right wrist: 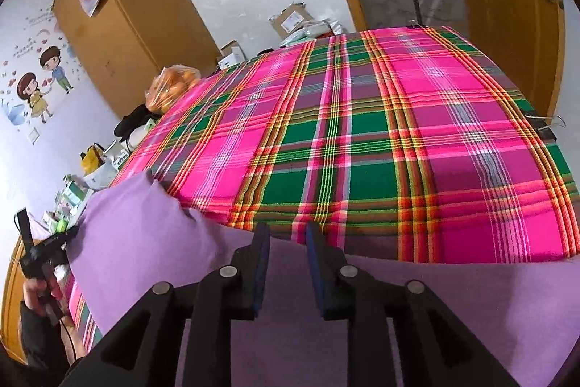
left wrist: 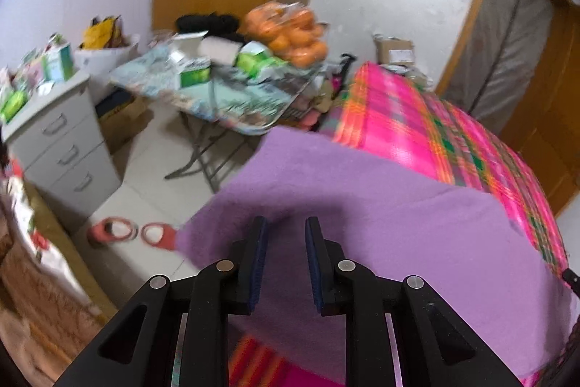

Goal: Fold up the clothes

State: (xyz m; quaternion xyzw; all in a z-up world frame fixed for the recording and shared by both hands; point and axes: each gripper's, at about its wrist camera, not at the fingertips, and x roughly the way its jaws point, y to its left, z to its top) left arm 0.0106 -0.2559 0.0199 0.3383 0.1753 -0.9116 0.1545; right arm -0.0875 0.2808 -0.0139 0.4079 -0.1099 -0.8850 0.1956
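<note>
left gripper: the jaws are seen apart, with purple cloth lying under and beyond them; no cloth is seen pinched between the pads, so nothing is judged to be held.
right gripper: the jaws are seen apart over the near edge of the cloth; no fabric is caught between the pads, and a release is judged to be the step in hand.
purple garment: it is spread on the near part of the bed, from the grippers out toward 12 o'clock; in the right wrist view a raised fold is seen at 10 o'clock of the right gripper, not yet flat.
plaid bedspread: it is seen beyond the garment from 11 to 2 o'clock, flat and bare, so room for laying the fold is given.
person's hand: it is seen at 8 o'clock in the right wrist view, on the handle of the other gripper.
advice: the raised fold is best pressed flat before a new edge is taken; a corner should be pinched near its tip, with both layers caught.
risk: the garment overhangs the bed edge at 9 o'clock in the left wrist view, above the slippers, so a slide to the floor is judged possible.
</note>
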